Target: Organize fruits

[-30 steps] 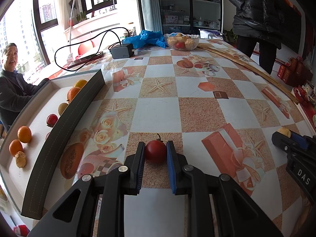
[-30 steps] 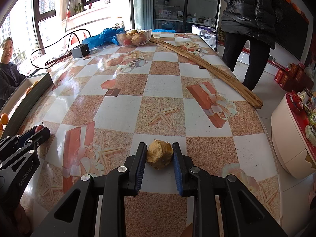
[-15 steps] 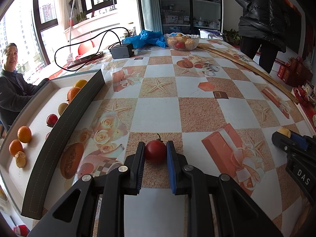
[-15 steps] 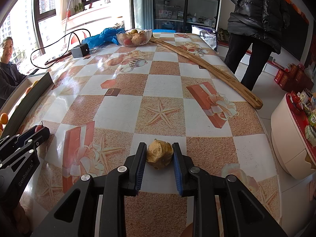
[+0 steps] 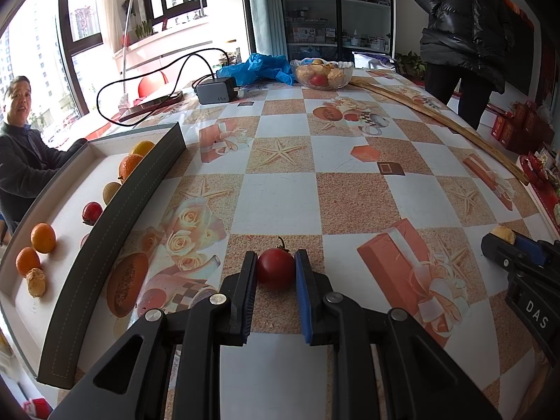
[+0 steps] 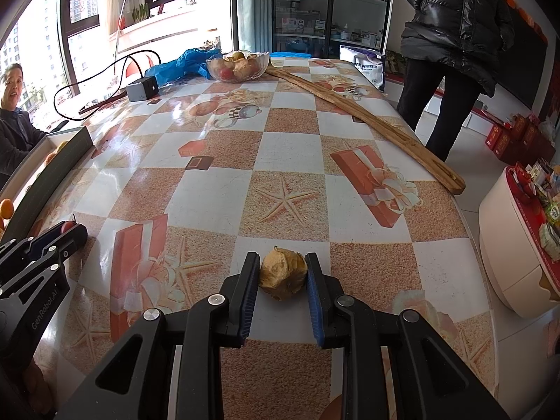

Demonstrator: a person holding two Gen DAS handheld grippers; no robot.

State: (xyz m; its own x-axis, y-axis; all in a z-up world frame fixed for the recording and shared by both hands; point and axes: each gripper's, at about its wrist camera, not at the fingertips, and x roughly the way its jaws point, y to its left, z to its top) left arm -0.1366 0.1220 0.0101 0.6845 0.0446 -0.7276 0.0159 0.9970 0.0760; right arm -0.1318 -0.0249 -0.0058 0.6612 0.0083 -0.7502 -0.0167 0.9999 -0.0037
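Between left gripper (image 5: 275, 266) pads: red tomato (image 5: 275, 268), clamped; right gripper (image 6: 282, 268) w/ tan fruit (image 6: 282, 273), clamped.

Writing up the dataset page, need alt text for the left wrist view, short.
The left gripper is shut on a small red tomato resting on a checkered tablecloth. To the left, a shallow grey-walled tray holds oranges and other small fruit; a glass bowl of fruit sits at the far end. The right gripper shows at the right edge with a tan fruit in its jaws.
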